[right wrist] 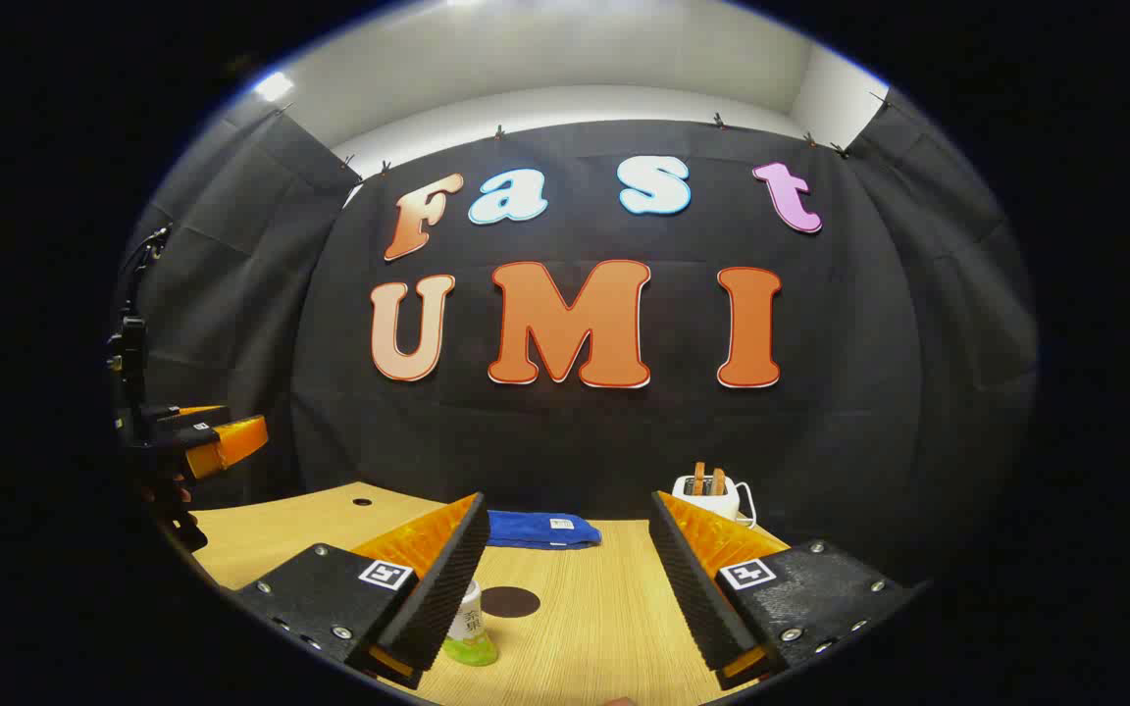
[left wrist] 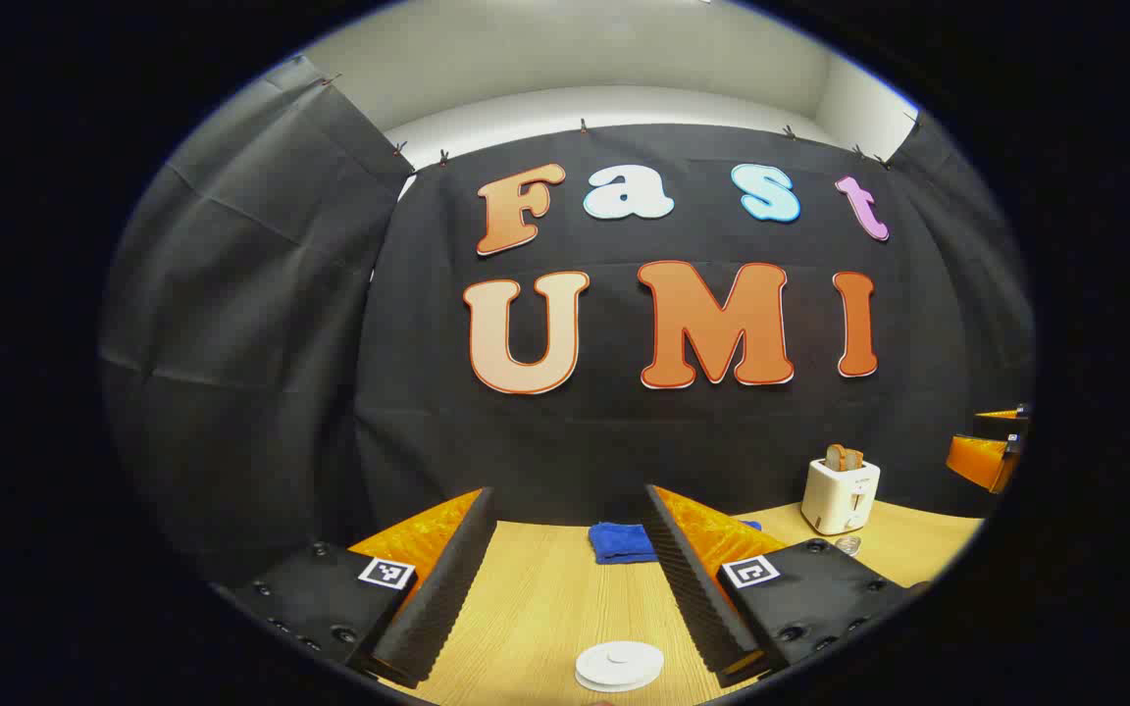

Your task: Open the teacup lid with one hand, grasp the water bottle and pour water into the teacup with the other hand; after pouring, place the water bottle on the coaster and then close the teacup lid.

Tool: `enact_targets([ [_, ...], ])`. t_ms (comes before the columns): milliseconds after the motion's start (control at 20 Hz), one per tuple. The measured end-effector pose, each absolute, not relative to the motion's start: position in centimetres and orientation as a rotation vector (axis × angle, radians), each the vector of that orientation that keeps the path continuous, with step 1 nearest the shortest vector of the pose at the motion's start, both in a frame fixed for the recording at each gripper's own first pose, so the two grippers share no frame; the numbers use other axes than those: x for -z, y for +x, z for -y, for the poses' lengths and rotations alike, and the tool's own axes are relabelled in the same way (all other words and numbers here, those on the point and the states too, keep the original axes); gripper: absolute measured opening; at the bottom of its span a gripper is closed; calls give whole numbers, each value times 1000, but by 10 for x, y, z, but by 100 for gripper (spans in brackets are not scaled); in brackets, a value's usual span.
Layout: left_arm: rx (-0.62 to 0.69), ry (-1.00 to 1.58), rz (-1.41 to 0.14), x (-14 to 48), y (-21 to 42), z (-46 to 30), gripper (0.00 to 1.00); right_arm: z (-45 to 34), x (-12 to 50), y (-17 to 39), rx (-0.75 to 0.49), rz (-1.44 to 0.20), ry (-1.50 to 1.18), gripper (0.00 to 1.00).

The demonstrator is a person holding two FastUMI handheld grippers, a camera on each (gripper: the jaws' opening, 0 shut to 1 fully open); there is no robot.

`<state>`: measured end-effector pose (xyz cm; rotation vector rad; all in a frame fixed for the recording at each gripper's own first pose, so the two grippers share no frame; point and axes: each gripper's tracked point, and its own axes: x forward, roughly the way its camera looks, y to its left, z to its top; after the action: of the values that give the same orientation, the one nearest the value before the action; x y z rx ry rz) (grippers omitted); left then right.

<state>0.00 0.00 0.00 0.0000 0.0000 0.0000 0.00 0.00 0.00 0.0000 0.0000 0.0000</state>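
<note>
In the left gripper view my left gripper (left wrist: 570, 579) is open above the wooden table, its fingers wide apart. A round white teacup lid (left wrist: 619, 664) lies low between them at the near edge; the cup under it is hidden. In the right gripper view my right gripper (right wrist: 565, 579) is open too. A small water bottle (right wrist: 469, 632) with a green base peeks out beside its left finger. The dark round coaster (right wrist: 510, 601) lies flat just beyond the bottle. The left gripper (right wrist: 217, 441) hangs in the air at the far left; the right gripper (left wrist: 992, 451) is at the far right.
A folded blue cloth (left wrist: 621, 542) (right wrist: 540, 529) lies at the back of the table (left wrist: 545, 608). A white toaster (left wrist: 840, 495) (right wrist: 710, 495) with bread slices stands at the back right. A small hole (right wrist: 362, 501) marks the table's left part.
</note>
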Motion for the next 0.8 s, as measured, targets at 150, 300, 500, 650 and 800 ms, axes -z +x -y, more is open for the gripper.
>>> enact_targets([
  [150, 2, 0, -2, 1, 0, 0, 98, 0, 1, 0, 2, -2, -6, 98],
  [300, 5, -2, -1, 2, -1, 0, 98, 0, 2, -1, 2, -5, -7, 98],
  [500, 11, -6, 8, -2, -3, 2, 98, 0, -1, -2, 2, 2, -8, 98],
  [650, 20, -10, 12, -1, -5, 4, 98, -1, -1, -2, 1, 2, -8, 98],
  [800, 29, -15, 16, -3, -8, 7, 96, -4, -2, -3, -5, 13, -15, 98],
])
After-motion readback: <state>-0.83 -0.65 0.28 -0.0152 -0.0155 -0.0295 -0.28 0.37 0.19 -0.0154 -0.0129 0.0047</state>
